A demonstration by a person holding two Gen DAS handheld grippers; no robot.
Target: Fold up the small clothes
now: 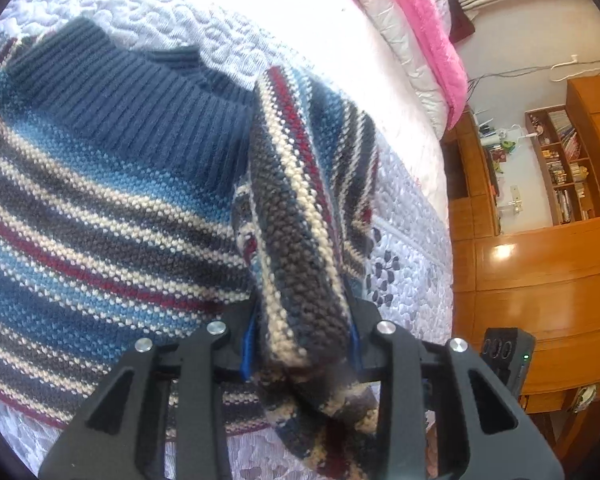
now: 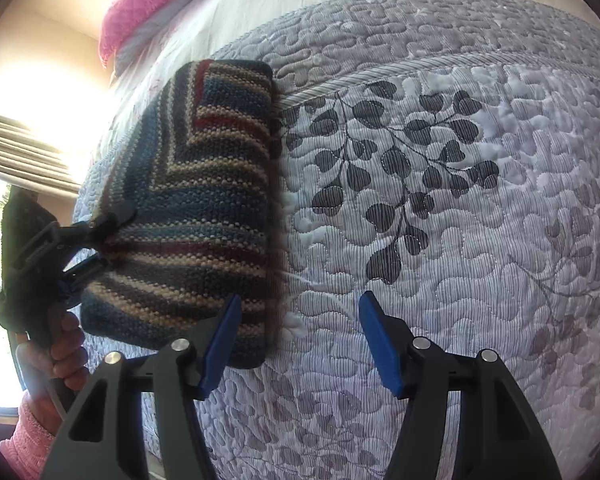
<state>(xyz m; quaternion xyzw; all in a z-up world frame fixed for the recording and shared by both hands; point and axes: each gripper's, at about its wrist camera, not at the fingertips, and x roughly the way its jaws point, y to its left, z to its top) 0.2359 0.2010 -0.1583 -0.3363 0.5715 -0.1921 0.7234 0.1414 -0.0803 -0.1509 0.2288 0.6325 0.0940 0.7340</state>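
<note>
On the quilted bedspread (image 2: 440, 240) lay the striped knit sweater (image 1: 100, 200), its sleeve (image 1: 296, 240) pinched by the left gripper (image 1: 302, 344) and liable to slip crooked, while the right gripper (image 2: 296, 340) gaped empty.

**Rig appearance: both grippers + operator**

Left gripper (image 1: 302, 340): matte black plastic linkage, four silver round pivot pins, blue pad edges showing on the finger insides.
Right gripper (image 2: 296, 340): same black frame, silver pins, blue finger pads (image 2: 380, 344).
Person's hand (image 2: 66, 354) at 8 o'clock in the right wrist view, wearing a pink knit sleeve (image 2: 26, 436).
</note>
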